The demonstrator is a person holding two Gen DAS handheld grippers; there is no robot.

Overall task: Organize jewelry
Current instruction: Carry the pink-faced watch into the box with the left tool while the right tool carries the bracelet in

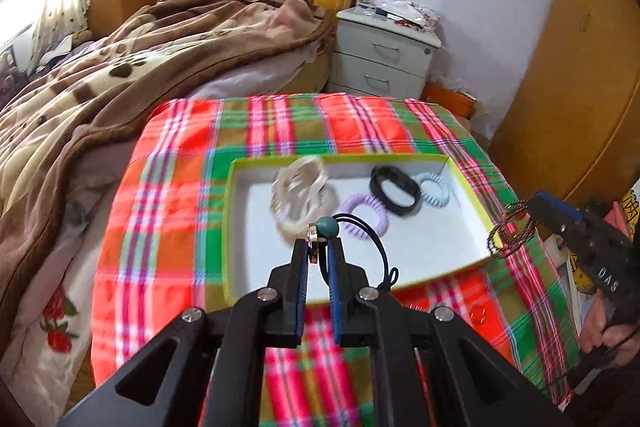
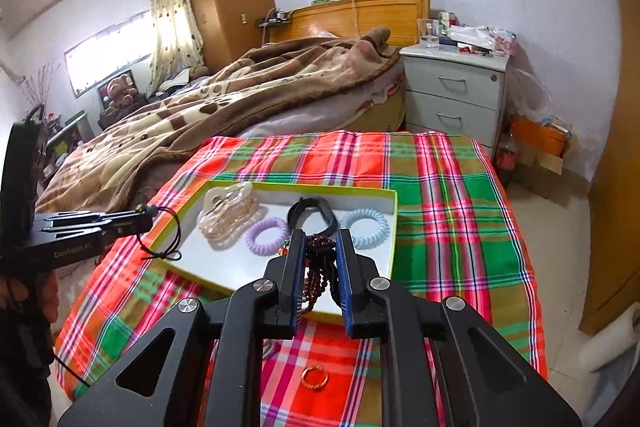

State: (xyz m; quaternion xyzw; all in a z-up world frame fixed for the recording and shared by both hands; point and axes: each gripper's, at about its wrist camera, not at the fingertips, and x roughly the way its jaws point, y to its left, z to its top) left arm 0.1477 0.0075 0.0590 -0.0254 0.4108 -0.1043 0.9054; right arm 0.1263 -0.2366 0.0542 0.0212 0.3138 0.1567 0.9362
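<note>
My left gripper is shut on a black cord strung with a teal bead and a small metal ring, held above the near edge of the white tray. In the right wrist view the cord's loop hangs from the left gripper. My right gripper is shut on a dark beaded bracelet over the tray's front rim. Inside the tray lie a clear claw clip, a purple spiral tie, a black band and a pale blue spiral tie.
The tray rests on a plaid cloth covering a table. A gold ring lies on the cloth near me. A bed with a brown blanket is left, a grey nightstand behind, and a wooden wardrobe at right.
</note>
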